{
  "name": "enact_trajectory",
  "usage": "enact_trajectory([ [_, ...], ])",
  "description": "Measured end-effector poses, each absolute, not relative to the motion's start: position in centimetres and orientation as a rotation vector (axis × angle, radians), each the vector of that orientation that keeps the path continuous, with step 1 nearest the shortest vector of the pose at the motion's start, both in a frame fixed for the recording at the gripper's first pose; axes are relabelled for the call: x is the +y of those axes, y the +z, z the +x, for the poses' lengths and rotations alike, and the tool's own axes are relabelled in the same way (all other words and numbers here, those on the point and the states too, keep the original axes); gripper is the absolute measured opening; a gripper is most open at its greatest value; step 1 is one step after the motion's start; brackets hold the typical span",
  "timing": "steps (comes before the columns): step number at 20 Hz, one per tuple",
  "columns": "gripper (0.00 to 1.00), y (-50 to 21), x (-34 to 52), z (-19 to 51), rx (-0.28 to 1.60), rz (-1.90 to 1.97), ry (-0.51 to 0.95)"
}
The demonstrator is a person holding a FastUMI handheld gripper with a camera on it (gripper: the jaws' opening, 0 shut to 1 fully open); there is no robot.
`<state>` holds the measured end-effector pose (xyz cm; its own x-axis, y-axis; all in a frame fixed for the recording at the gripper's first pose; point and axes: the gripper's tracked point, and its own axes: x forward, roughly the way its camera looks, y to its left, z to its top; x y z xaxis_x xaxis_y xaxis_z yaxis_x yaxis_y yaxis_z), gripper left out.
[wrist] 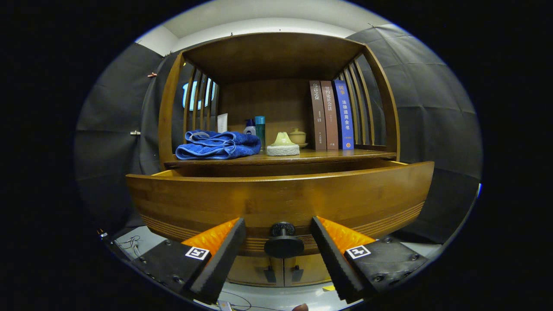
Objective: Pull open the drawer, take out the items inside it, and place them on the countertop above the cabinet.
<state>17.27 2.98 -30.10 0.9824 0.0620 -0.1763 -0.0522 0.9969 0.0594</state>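
A wooden cabinet stands ahead with its drawer pulled out toward me; the drawer's front panel hides what lies inside. A dark round knob sticks out of the drawer front. My gripper is open, one finger on each side of the knob with a gap to it on both sides. Above the drawer runs the countertop, a shelf under a wooden canopy.
On the countertop lie a folded blue towel, a white tube, two small bottles, a pale green piece on a white sponge, a small lidded pot and three upright books. Slatted sides flank the shelf. Below the drawer are two cabinet doors.
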Motion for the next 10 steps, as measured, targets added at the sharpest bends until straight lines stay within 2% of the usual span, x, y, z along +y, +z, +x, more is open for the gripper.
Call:
enact_trajectory([
  [10, 0.99, -30.9, 3.4, 23.9, 0.185, 0.020, 0.055],
])
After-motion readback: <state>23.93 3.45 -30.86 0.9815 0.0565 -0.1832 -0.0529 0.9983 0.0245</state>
